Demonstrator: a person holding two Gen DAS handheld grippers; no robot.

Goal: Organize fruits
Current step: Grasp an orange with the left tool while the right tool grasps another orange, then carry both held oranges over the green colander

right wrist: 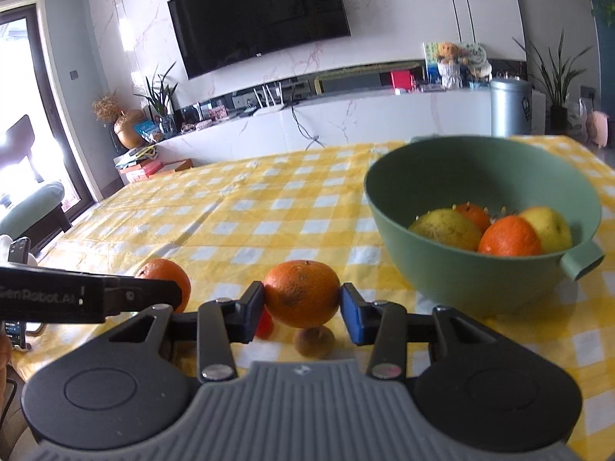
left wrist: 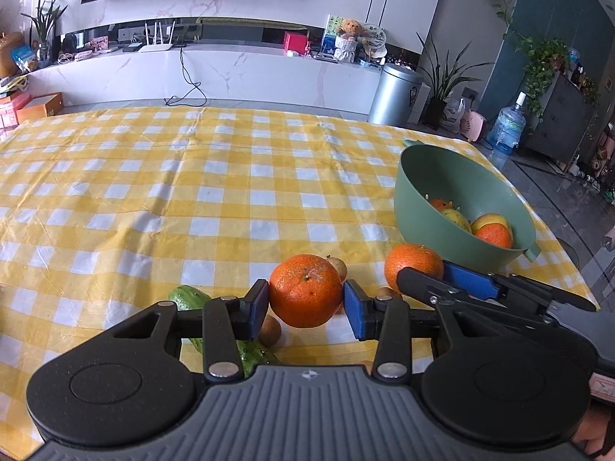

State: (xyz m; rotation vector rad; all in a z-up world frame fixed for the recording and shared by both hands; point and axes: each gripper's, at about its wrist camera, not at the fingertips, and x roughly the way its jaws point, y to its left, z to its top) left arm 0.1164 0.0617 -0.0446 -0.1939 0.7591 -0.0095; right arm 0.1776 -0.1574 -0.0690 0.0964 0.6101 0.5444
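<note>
My left gripper [left wrist: 305, 301] is shut on an orange [left wrist: 305, 290] and holds it just above the yellow checked tablecloth [left wrist: 192, 192]. My right gripper [right wrist: 301, 301] is shut on a second orange [right wrist: 301, 294], which also shows in the left wrist view [left wrist: 411, 265] with the right gripper [left wrist: 426, 274] around it. A green bowl [left wrist: 434, 184] stands at the right and holds oranges and yellow fruit; in the right wrist view the bowl [right wrist: 442, 280] is close on the right. The left gripper's orange [right wrist: 169, 274] shows at the left.
A cucumber [left wrist: 190, 296] and small brown fruits [left wrist: 269, 330] lie under the left gripper. A small brown fruit [right wrist: 313, 342] and a red one [right wrist: 264, 326] lie under the right gripper. The table's right edge runs just past the bowl.
</note>
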